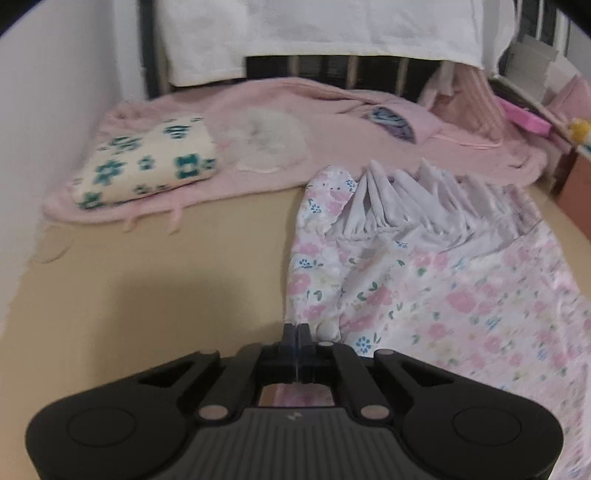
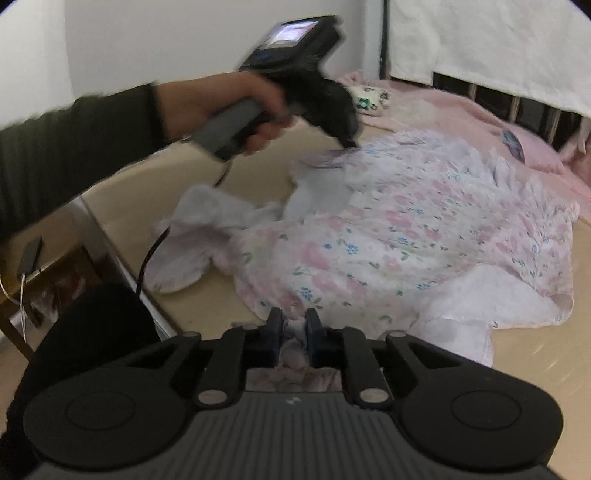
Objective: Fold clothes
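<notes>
One garment in play: a thin floral-print dress in white and pink with a pleated lilac frill, spread crumpled across the tan mattress surface, its far hem near the pink fleece blanket.

Left gripper: fingers pressed together, almost no gap. From the right wrist view its tip sits at the far edge of the dress, and a lip of cloth looks lifted there. Likely pinching that edge, though blur hides the contact.

Right gripper: narrow gap between the fingers, pale fabric bunched in it. Looks to hold the near edge.

Handling, judged:
- Light, limp woven cloth, no stiffness; it will sag and drape from any pinch point.
- Smooth, slightly slick look, so a shallow bite may slip. Take in a good depth of hem.
- Best holds: seams, the gathered band of the frill, sleeve ends. Doubled fabric grips better.
- Frill pleats stand up in sharp ridges and will resist lying flat.

Surroundings: folded cream cloth with teal flower print on the blanket; white towel hung over the dark slatted bedframe. Mattress surface is smooth and firm-looking.
</notes>
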The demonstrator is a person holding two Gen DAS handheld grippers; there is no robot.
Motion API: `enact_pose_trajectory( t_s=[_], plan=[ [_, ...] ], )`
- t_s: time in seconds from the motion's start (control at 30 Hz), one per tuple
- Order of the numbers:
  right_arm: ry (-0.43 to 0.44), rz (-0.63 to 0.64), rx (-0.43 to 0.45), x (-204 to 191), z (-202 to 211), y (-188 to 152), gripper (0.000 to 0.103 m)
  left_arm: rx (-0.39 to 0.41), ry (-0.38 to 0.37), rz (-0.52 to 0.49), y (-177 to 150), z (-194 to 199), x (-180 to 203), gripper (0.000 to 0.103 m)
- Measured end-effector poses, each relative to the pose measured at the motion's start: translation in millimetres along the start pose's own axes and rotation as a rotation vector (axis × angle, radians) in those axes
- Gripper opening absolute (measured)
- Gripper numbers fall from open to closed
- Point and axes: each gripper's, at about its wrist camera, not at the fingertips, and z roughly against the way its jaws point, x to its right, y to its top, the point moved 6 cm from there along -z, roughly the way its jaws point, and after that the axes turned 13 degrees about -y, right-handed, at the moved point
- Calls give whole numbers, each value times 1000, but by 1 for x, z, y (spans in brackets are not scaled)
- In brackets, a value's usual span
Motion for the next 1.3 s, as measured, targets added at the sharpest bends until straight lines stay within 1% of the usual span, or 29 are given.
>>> enact_pose_trajectory(
  t_s=[0.1,0.13,0.17,0.2,0.27,0.3,0.33,0.37,0.4,0.43,0.47,0.5,0.53,0.57,0.6,0.63,0.67,0.7,0.73,0.77,0.8,0.87,0.9,1.0,1.07,1.1,1.13,1.23,1.3],
  plan=[
    [-60,33,-16,22,7,-7,8,11,65,81,-30,32,-11,0],
    [-81,38,-25,31,9,-11,8,34,82,107,-47,47,-9,0],
    [-133,49,-37,48,11,-15,8,63,92,133,-66,62,-5,0],
    [-187,60,-49,66,12,-20,8,108,101,164,-89,78,5,0],
    [-348,60,-85,115,11,-29,8,172,70,233,-127,105,36,0],
    [-399,41,-100,138,9,-30,8,200,49,268,-144,118,53,7],
    [-439,11,-110,159,5,-29,8,219,-8,312,-159,129,70,19],
    [-481,-20,-126,178,1,-28,8,228,-61,329,-166,140,80,23],
    [-521,-39,-142,193,-3,-29,8,236,-104,331,-169,151,86,23],
    [-568,-65,-133,207,3,-25,8,259,-96,306,-166,162,84,23],
    [-608,-90,-119,218,10,-21,11,289,-62,268,-161,174,78,23],
    [-599,-107,-70,217,23,-16,13,324,-20,208,-153,184,70,26],
    [-546,-128,-7,211,38,-12,17,346,18,140,-145,187,64,26],
    [-490,-148,51,205,52,-8,31,360,51,73,-136,188,59,26],
    [-419,-168,77,194,58,-8,43,351,52,14,-128,183,58,26],
    [-344,-172,80,180,60,-13,44,331,17,-27,-123,175,61,26],
    [-279,-178,80,168,61,-19,44,306,-42,-48,-121,164,67,26],
    [-285,-200,70,168,60,-29,44,271,-106,-71,-121,152,74,27],
    [-292,-221,60,167,59,-38,44,239,-150,-101,-124,141,81,27],
    [-298,-243,50,167,57,-48,44,216,-154,-132,-130,132,88,27],
    [-305,-265,40,167,56,-58,43,195,-143,-161,-137,124,93,27],
    [-318,-308,20,167,53,-77,43,167,-77,-206,-150,114,98,27],
    [-326,-329,11,167,52,-86,42,185,-61,-210,-156,114,94,28],
    [-381,-393,7,183,64,-102,42,214,-63,-164,-169,123,85,28],
    [-424,-445,14,194,77,-116,42,214,-52,-160,-173,128,83,29],
    [-432,-472,20,196,81,-120,42,214,-44,-161,-174,130,82,29],
    [-441,-492,22,197,82,-121,42,208,-39,-162,-177,134,83,29],
    [-429,-545,65,198,90,-115,43,175,-15,-155,-187,147,87,29],
    [-407,-601,116,201,96,-108,47,153,17,-134,-194,156,86,29]
  ],
)
